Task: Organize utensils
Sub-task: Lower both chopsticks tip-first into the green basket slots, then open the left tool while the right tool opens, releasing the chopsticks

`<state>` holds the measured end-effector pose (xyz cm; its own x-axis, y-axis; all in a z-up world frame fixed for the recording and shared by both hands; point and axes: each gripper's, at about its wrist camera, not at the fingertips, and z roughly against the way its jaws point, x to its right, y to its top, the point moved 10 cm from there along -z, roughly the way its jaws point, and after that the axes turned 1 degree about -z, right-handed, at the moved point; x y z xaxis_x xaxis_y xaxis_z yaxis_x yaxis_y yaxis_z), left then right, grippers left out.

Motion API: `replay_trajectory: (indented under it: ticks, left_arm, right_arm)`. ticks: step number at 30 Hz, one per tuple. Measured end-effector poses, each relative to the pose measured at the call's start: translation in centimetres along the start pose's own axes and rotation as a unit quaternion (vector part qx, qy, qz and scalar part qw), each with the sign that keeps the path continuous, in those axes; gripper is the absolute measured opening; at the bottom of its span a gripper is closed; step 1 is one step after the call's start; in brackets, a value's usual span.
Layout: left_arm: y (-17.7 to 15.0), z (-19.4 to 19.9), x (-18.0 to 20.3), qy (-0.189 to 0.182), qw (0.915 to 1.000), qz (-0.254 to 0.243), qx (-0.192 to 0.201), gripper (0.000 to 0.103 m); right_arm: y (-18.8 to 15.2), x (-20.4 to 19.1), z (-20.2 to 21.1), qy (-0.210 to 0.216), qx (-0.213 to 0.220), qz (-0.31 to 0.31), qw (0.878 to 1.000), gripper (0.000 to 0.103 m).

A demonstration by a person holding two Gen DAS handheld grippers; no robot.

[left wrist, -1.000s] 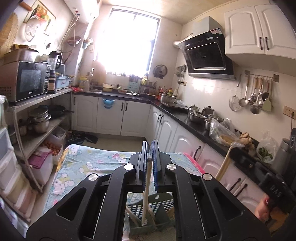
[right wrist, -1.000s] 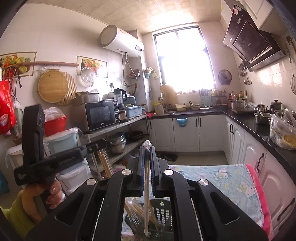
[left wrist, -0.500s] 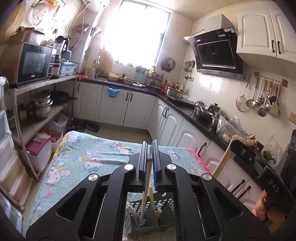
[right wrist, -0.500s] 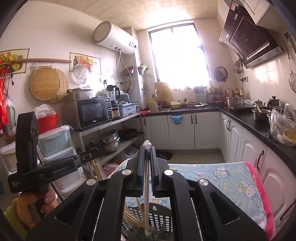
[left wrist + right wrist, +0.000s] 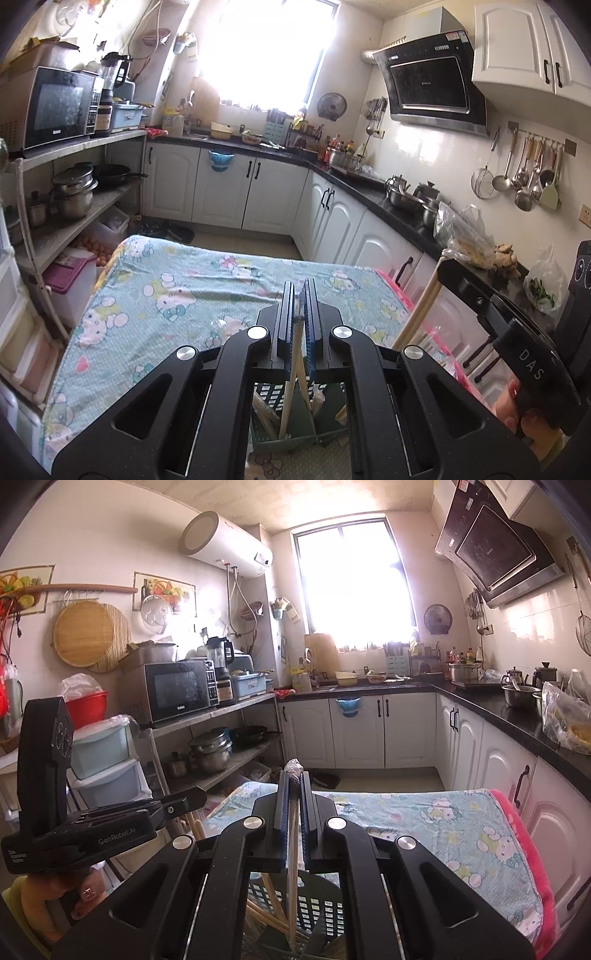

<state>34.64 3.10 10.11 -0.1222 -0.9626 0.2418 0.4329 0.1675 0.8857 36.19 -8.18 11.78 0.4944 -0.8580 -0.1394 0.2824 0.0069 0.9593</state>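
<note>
My left gripper (image 5: 299,291) is shut on a pale wooden chopstick (image 5: 289,391) that hangs down into a dark green perforated basket (image 5: 269,394) just below the jaws. My right gripper (image 5: 294,775) is shut on a plastic-wrapped pair of chopsticks (image 5: 291,886), whose lower end sits in the same basket (image 5: 317,904) among several other sticks. Each gripper shows in the other's view: the right gripper (image 5: 445,266) at the right with its sticks (image 5: 421,317), the left gripper (image 5: 197,799) at the left. A hand holds each one.
The basket stands at the near end of a table under a light-blue cartoon cloth (image 5: 177,295) with a pink edge (image 5: 532,856). A black counter with pots (image 5: 406,199) runs along the right. An open shelf with pans (image 5: 70,195) and plastic drawers stands on the left.
Both grippers have sunk toward the table and tipped downward, so the cloth fills more of each view. The held chopsticks now reach deeper into the basket. Both grips are unchanged.
</note>
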Motion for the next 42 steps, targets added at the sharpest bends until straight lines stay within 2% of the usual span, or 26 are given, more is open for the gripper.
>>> replay_trajectory:
  ticks: [12,23,27,31,32,34,36,38,42]
  left_arm:
    - [-2.7,-1.1,-0.5,0.000,0.9998,0.005,-0.019,0.003]
    - [-4.6,-0.5,-1.6,0.002,0.9992,0.023,-0.032,0.003]
    - [-4.9,0.2,-1.7,0.002,0.9991,0.027,-0.031,0.003]
    - [-5.4,0.9,-1.7,0.002,0.9991,0.029,-0.032,0.004]
    - [-5.5,1.0,-1.8,0.002,0.9990,0.030,-0.032,0.005]
    - [-5.7,1.4,-1.9,0.003,0.9989,0.032,-0.033,0.016]
    - [-6.0,1.7,-2.0,0.005,0.9989,0.034,-0.033,0.023]
    - [-6.4,2.1,-2.2,0.005,0.9988,0.037,-0.034,0.024]
    - [-6.7,2.7,-2.3,0.004,0.9986,0.041,-0.035,0.033]
  right_arm:
    - [-3.7,0.9,-1.9,-0.022,-0.042,0.003,0.999,0.006]
    - [-6.1,2.1,-1.3,-0.035,-0.066,-0.023,0.997,0.007]
    - [-6.5,2.4,-0.4,-0.038,-0.069,-0.028,0.997,0.017]
    - [-6.8,2.4,0.3,-0.041,-0.072,-0.029,0.996,0.021]
    - [-6.9,2.5,0.5,-0.041,-0.072,-0.030,0.996,0.022]
    - [-7.0,2.5,0.9,-0.042,-0.073,-0.032,0.996,0.025]
    - [-7.2,2.6,1.2,-0.044,-0.075,-0.034,0.996,0.026]
    - [-7.5,2.7,1.7,-0.044,-0.076,-0.037,0.996,0.027]
    - [-8.0,2.6,2.4,-0.043,-0.078,-0.035,0.995,0.035]
